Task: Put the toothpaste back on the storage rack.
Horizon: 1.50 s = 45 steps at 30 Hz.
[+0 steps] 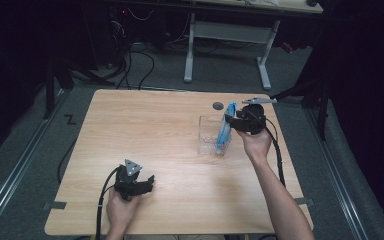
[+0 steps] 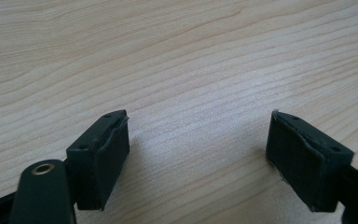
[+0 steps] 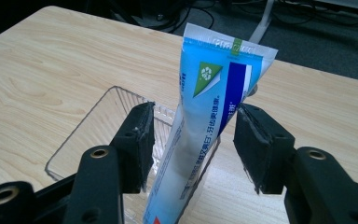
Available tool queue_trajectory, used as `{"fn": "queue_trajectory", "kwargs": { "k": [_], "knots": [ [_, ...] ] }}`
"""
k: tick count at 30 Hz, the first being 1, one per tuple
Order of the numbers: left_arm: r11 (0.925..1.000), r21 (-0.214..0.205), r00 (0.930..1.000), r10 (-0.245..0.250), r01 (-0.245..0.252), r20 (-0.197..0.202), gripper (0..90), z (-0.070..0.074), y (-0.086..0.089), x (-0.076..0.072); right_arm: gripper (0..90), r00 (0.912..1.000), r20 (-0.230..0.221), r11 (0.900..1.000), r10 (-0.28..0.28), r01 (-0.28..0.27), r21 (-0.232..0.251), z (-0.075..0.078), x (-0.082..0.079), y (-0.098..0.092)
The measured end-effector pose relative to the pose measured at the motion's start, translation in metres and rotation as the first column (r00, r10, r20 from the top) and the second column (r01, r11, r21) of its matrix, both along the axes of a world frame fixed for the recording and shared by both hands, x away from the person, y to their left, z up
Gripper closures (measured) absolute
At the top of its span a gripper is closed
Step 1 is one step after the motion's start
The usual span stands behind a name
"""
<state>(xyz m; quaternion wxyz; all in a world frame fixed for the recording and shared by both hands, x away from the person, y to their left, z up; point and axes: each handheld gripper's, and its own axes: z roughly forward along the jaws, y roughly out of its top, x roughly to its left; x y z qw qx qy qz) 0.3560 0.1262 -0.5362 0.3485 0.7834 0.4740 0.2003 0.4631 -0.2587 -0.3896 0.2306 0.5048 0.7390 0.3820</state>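
From the high view I see the wooden table (image 1: 145,130), with a clear plastic bin (image 1: 211,135) near its far right. My right gripper view adds that the blue toothpaste tube (image 3: 205,126) stands in that bin, long axis nearly upright, crimped end up, tilting right. My right gripper (image 3: 193,147) brackets it, jaws spread, pads off it. My left gripper (image 2: 198,158) is spread over bare wood.

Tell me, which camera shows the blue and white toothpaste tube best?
The right gripper view: the blue and white toothpaste tube stands close up, print visible, in the clear plastic box. The high view shows it small.
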Motion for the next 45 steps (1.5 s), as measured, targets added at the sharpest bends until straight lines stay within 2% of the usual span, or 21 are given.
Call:
{"fn": "queue_trajectory", "kwargs": {
  "k": [18, 25, 27, 32, 36, 45],
  "knots": [
    [1.0000, 0.001, 1.0000, -0.001, 0.001, 0.000, 21.7, 0.000, 0.000, 0.000, 48.3, 0.9987, 0.049, 0.9998, 0.013, -0.014, 0.013, 0.019, -0.022, -0.015],
    [1.0000, 0.002, 1.0000, -0.001, 0.001, 0.000, 21.7, 0.000, 0.000, 0.000, 49.3, 0.9979, 0.064, 0.9997, 0.006, -0.008, 0.025, 0.025, -0.031, -0.027],
    [1.0000, 0.001, 1.0000, -0.001, 0.001, -0.001, 21.7, 0.000, 0.000, 0.000, 50.3, 0.9971, 0.075, 0.9992, -0.002, -0.001, 0.041, 0.025, -0.034, -0.031],
    [1.0000, 0.000, 1.0000, 0.000, 0.000, 0.000, 21.7, 0.000, 0.000, 0.000, 50.3, 0.9982, 0.058, 0.9987, -0.010, 0.008, 0.049, 0.022, -0.040, -0.041],
    [1.0000, 0.001, 1.0000, 0.001, -0.001, 0.002, 21.7, 0.000, 0.000, 0.000, 50.9, 0.9963, 0.085, 0.9974, -0.009, 0.003, 0.072, 0.025, -0.047, -0.045],
    [1.0000, 0.001, 1.0000, 0.001, -0.001, 0.002, 21.7, 0.000, 0.000, 0.000, 51.0, 0.9957, 0.092, 0.9942, -0.012, 0.002, 0.107, 0.023, -0.061, -0.059]
  ]
}}
